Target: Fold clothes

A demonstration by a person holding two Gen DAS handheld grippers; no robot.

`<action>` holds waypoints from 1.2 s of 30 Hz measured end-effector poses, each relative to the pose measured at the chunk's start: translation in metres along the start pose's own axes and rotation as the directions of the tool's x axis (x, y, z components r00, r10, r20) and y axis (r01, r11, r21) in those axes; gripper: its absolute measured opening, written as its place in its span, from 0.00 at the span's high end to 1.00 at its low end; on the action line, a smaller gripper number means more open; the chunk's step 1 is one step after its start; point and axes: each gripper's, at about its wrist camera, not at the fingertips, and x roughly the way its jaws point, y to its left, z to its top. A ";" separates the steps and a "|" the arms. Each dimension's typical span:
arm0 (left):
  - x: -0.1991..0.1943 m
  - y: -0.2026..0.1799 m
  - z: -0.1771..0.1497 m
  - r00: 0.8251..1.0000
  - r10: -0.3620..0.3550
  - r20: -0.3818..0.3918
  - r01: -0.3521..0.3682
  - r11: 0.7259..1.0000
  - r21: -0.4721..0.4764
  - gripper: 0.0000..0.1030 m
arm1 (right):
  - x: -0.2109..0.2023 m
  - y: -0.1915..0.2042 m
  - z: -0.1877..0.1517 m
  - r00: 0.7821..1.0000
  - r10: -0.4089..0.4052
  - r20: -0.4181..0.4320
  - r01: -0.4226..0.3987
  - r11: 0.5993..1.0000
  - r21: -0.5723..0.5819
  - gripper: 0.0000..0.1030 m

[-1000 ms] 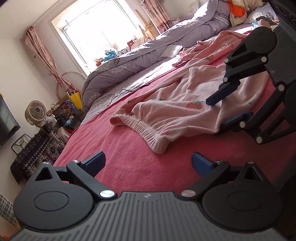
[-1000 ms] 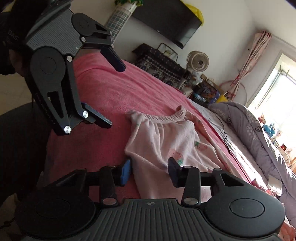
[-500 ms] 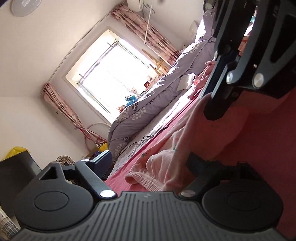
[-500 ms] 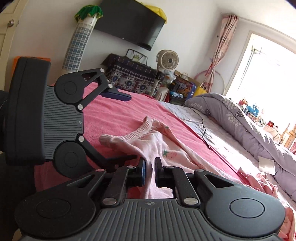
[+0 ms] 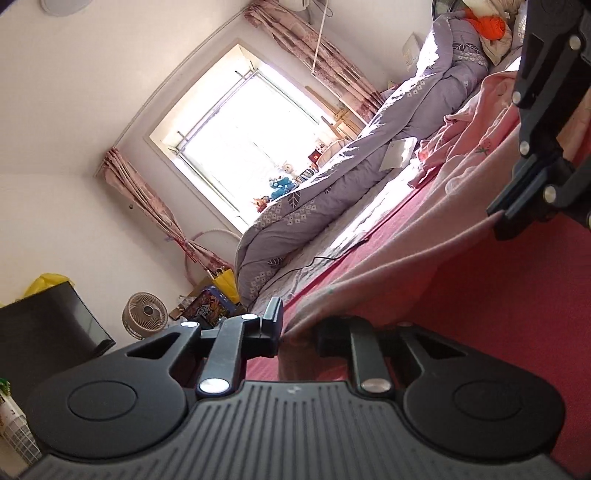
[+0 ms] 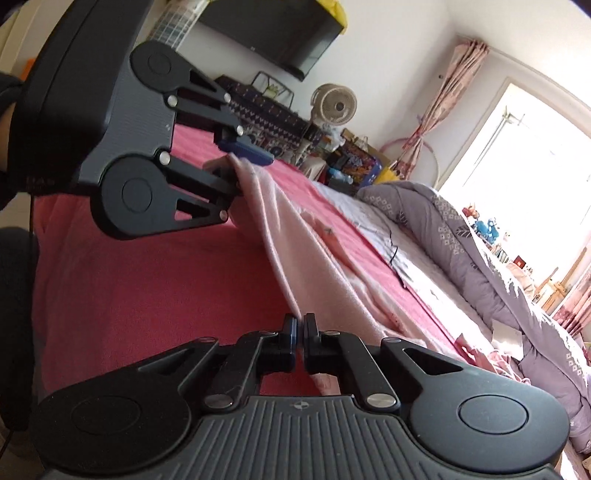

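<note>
In the right wrist view, the left gripper (image 6: 236,173) is seen at upper left, its jaws just drawn in and pinched on one corner of the pink garment (image 6: 314,269). From that corner the cloth is stretched taut, lifted off the red bedspread (image 6: 147,288), and runs down toward the lower centre, where its edge is clamped in the right gripper (image 6: 299,325), the jaws pressed nearly together on the fabric. A small fan (image 6: 334,105) and a dark screen (image 6: 288,33) are noted against the far wall, a lilac quilt (image 6: 480,251) at right. In the left wrist view, the fan (image 5: 144,314) sits at lower left and a bright window (image 5: 251,140) at upper centre. The left gripper (image 5: 295,326) is seen at lower centre, cloth (image 5: 424,236) bunched between its fingers. The garment is drawn up to the right gripper (image 5: 517,218) at the right edge, strawberry print visible beyond it.
</note>
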 end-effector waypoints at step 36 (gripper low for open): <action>-0.039 0.073 -0.014 0.993 -0.089 -0.075 0.080 0.991 -0.109 0.65 | -0.030 0.006 -0.002 0.997 -0.049 -0.066 0.038 0.987 -0.157 0.95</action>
